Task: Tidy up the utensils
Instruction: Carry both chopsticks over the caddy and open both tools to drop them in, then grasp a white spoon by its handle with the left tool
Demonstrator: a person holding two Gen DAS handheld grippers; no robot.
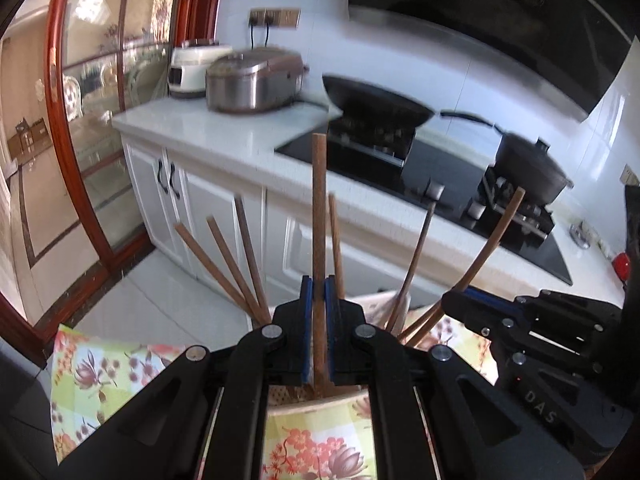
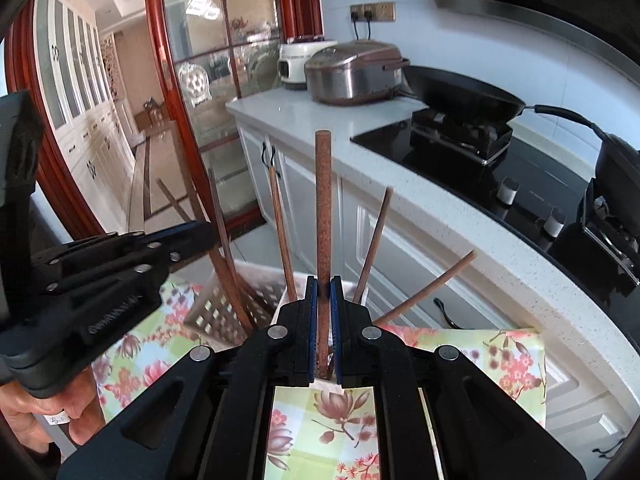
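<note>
Two handheld black grippers work side by side over a table with a floral yellow-green tablecloth (image 2: 512,360). The left gripper (image 1: 319,300) is clamped on one upright reddish-brown wooden chopstick (image 1: 319,216), pinched between its blue pads. The right gripper (image 2: 324,304) likewise grips its own speckled brown wooden chopstick (image 2: 323,208), held vertical.

Other brown chopsticks fan out of a white lattice plastic utensil holder (image 2: 218,312) just beyond the fingers. The step in hand looks like sorting chopsticks at that holder (whether each stick is going in or coming out cannot be told). The next move probably calls for steady vertical travel, avoiding neighbouring sticks.

Readable writing: "DAS" on the right gripper's body; other embossed lettering is illegible.
</note>
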